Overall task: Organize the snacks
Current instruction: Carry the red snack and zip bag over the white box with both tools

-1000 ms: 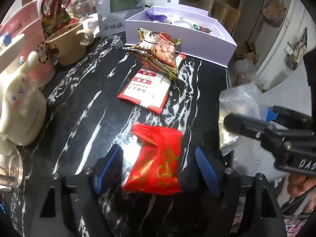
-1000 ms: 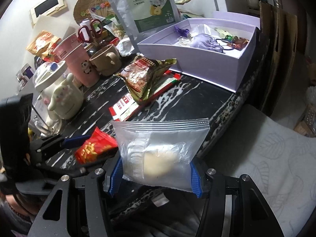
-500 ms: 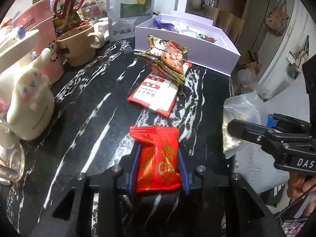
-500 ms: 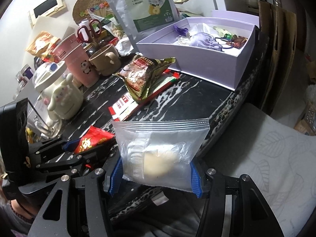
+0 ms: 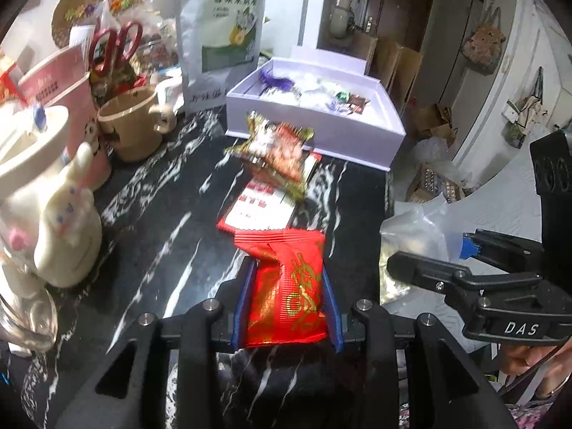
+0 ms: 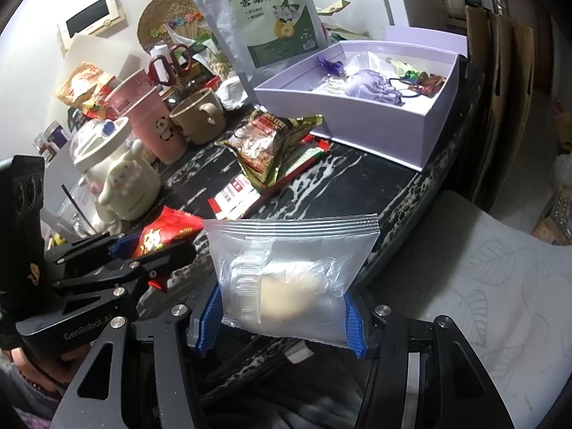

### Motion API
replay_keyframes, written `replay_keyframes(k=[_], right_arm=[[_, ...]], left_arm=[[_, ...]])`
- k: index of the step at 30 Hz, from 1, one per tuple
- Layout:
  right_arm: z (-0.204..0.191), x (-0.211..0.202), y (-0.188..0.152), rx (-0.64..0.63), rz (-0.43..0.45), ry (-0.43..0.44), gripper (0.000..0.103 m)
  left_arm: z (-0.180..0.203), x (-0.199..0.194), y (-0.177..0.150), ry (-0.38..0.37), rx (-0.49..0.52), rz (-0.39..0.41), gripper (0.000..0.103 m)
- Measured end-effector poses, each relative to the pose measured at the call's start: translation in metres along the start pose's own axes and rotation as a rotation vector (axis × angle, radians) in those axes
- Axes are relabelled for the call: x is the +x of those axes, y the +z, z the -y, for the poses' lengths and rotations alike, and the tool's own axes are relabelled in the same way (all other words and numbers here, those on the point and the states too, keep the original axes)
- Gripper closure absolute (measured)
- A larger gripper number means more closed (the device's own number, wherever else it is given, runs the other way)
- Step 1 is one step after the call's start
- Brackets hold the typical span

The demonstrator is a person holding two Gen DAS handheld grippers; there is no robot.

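The red snack packet (image 5: 289, 286) is clamped in the left gripper (image 5: 286, 304) above the marble table (image 5: 150, 207), the right gripper (image 6: 282, 318) pinches the zip bag (image 6: 289, 268) near the table's edge, and two packets (image 5: 275, 150) still lie before the lilac box (image 5: 314, 136).

Black marble table (image 5: 150, 193) under bright light; white wall (image 5: 475, 82), dark wooden door (image 5: 397, 10) behind.

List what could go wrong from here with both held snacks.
1. The left gripper pinches the red packet by its lower half only; the free top may flop or slip.
2. The zip bag in the right gripper hangs past the table edge; a slip likely drops it off the table.
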State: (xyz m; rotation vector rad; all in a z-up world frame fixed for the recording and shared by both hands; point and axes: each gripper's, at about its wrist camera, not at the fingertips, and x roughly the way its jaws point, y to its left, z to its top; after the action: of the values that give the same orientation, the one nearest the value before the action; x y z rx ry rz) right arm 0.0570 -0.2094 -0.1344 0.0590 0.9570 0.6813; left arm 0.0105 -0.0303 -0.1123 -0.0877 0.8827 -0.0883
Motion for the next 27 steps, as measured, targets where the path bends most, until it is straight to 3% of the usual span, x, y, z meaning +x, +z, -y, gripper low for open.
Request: replay_keyframes(k=[13,27], right_arm=[[-0.014,-0.057,0.02,-0.045,0.135,-0.042,0.047],[-0.021,-0.123,0.068,-0.118,0.326,-0.062,0.047]], left_arm=[[0.021,-0.04,0.042,-0.056,0.055,0.154,0.068],[0.05,-0.081,0.106,-0.101,0.14,0.346,0.068]])
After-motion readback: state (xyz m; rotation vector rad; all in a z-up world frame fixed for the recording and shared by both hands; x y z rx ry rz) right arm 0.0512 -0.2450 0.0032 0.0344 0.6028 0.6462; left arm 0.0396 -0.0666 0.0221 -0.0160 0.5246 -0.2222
